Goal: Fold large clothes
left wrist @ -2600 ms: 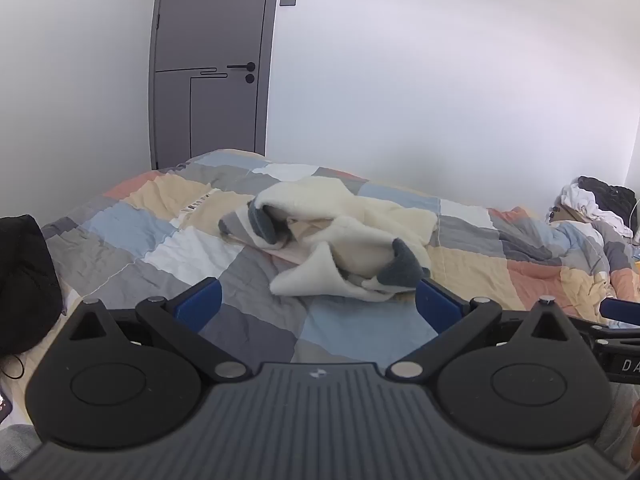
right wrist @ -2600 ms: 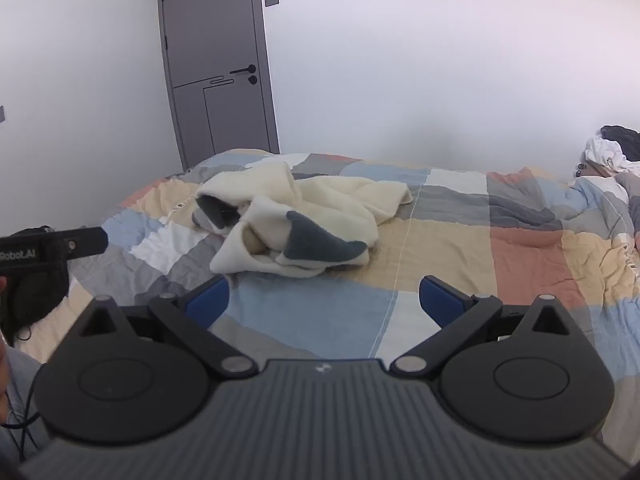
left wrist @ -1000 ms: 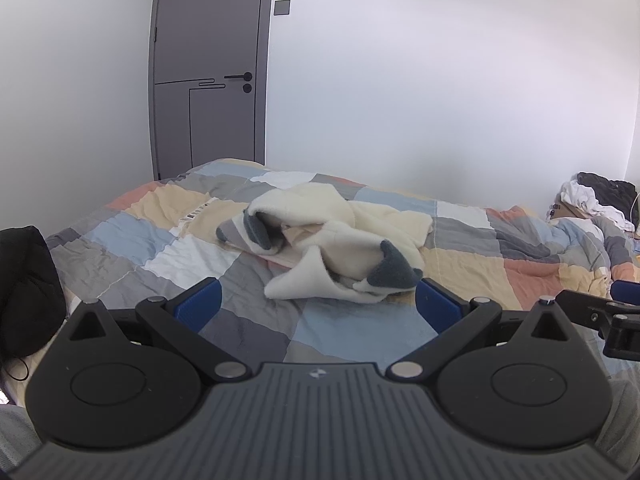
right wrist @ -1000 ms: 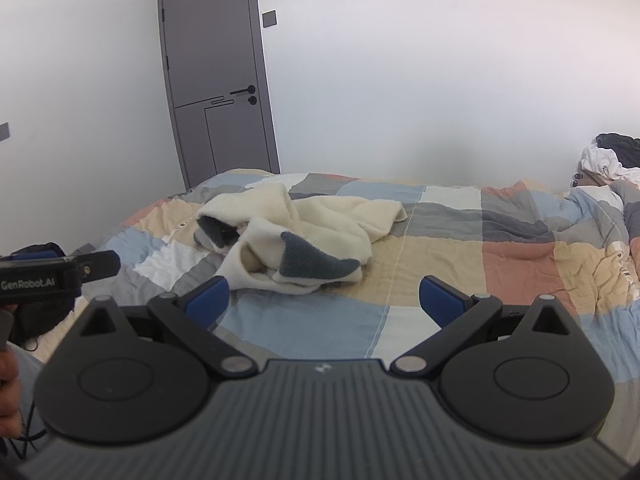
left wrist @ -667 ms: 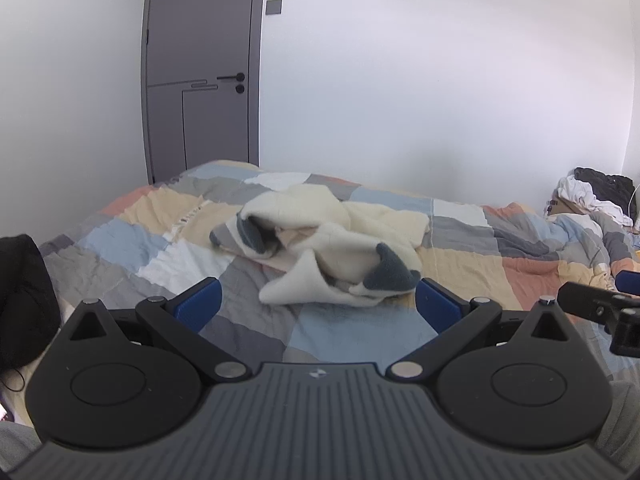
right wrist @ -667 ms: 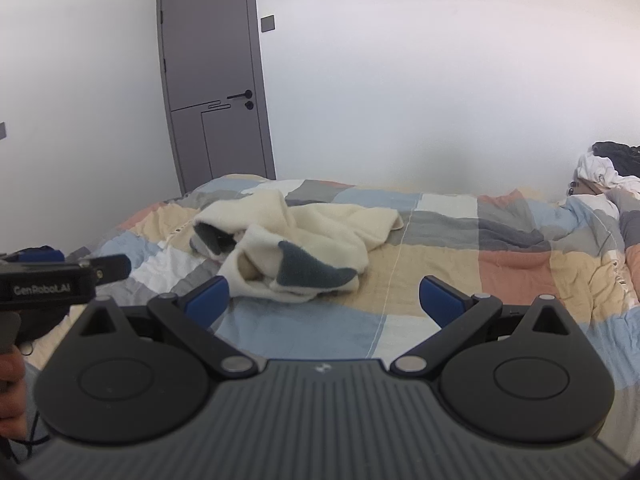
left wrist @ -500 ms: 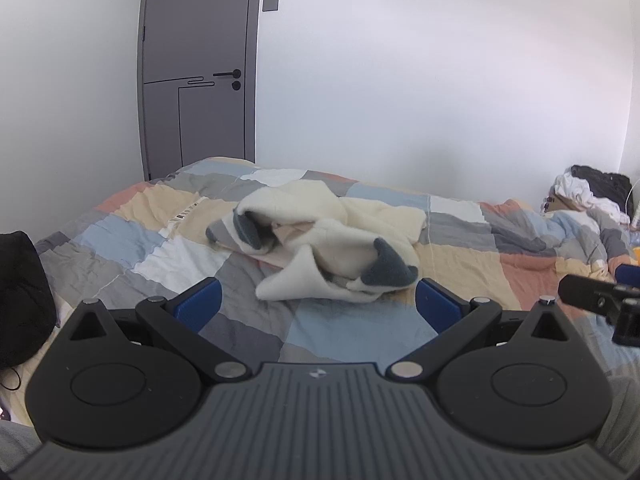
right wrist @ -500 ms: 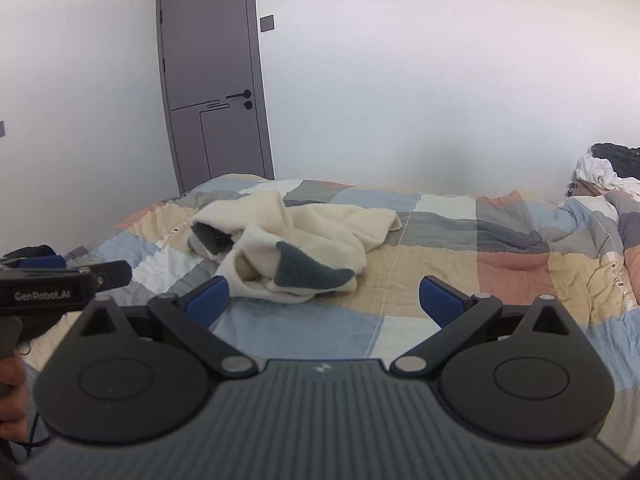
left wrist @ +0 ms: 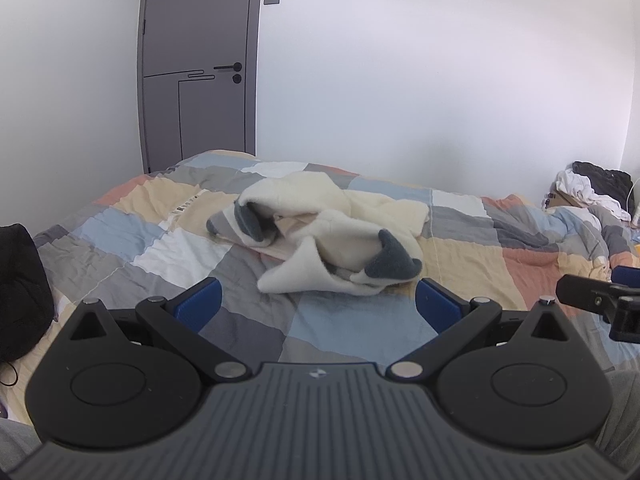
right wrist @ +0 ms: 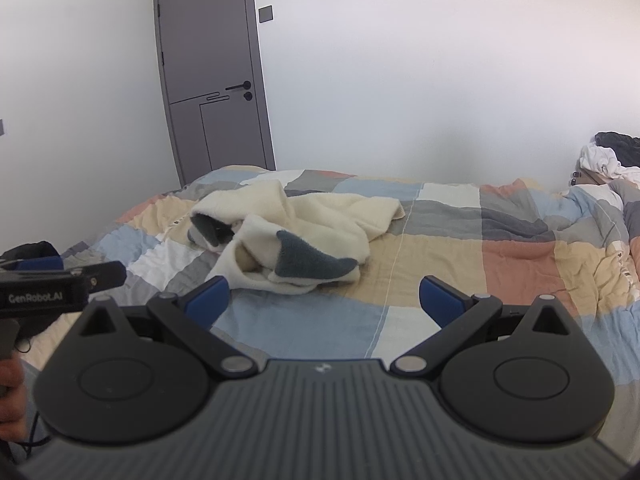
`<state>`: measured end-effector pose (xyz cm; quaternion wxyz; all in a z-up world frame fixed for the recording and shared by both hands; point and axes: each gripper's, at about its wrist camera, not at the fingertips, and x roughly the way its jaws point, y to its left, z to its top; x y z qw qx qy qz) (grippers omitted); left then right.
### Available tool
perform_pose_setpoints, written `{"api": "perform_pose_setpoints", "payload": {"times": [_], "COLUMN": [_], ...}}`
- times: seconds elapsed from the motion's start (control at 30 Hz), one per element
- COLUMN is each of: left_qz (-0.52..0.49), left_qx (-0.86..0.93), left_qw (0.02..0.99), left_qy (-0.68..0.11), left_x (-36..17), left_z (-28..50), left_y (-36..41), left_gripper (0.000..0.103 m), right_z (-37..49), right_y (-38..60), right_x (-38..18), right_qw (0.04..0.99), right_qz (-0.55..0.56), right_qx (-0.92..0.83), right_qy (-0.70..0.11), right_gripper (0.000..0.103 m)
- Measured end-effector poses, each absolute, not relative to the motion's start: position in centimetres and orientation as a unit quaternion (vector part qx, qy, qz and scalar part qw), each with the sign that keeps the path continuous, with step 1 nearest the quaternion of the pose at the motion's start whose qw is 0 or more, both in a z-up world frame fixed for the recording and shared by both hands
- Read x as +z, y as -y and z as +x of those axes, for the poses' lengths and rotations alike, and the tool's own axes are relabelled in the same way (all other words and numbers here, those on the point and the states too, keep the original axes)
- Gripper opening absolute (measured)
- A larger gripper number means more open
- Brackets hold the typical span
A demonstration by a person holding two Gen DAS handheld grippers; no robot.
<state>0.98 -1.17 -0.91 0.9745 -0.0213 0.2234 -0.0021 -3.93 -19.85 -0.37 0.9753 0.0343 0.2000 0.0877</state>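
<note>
Left gripper [left wrist: 316, 304] is hovering wide open, empty, at lower centre of its frame. Right gripper [right wrist: 324, 300] is likewise gaping, gripping nothing. Cream fleece garment [left wrist: 328, 236] with grey patches is lying crumpled mid-frame on the patchwork quilt [left wrist: 352, 328], beyond both sets of fingertips. Grey door [left wrist: 196, 64] is standing shut, upper left.

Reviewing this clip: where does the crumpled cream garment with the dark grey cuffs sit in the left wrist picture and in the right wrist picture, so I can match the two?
Left wrist: the cream garment lies mid-frame on the patchwork quilt, beyond the open left gripper.
Right wrist: the cream garment lies left of centre, beyond the open right gripper.
Shared landmark: the grey door behind the bed.
</note>
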Motion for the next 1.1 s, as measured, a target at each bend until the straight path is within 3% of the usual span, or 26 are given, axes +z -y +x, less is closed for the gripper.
{"api": "perform_pose_setpoints", "payload": {"times": [0.57, 0.87, 1.1], "left_qz": [-0.019, 0.005, -0.002], "left_qx": [0.001, 0.012, 0.004], "left_qw": [0.972, 0.97, 0.968], "left_qy": [-0.235, -0.243, -0.249], "left_x": [-1.7, -2.1, -6.8], "left_z": [8.3, 16.7, 23.7], "left_y": [-1.3, -3.3, -6.6], "left_gripper": [0.103, 0.103, 0.103], "right_z": [-0.1, 8.8, 16.0], "right_y": [18.9, 15.3, 12.7], "right_x": [-1.4, -1.1, -3.3], "right_qw": [0.965, 0.961, 0.958], "right_qz": [0.058, 0.063, 0.082], "right_qx": [0.146, 0.146, 0.143], "right_qy": [-0.21, -0.228, -0.233], "right_gripper": [0.103, 0.103, 0.103]}}
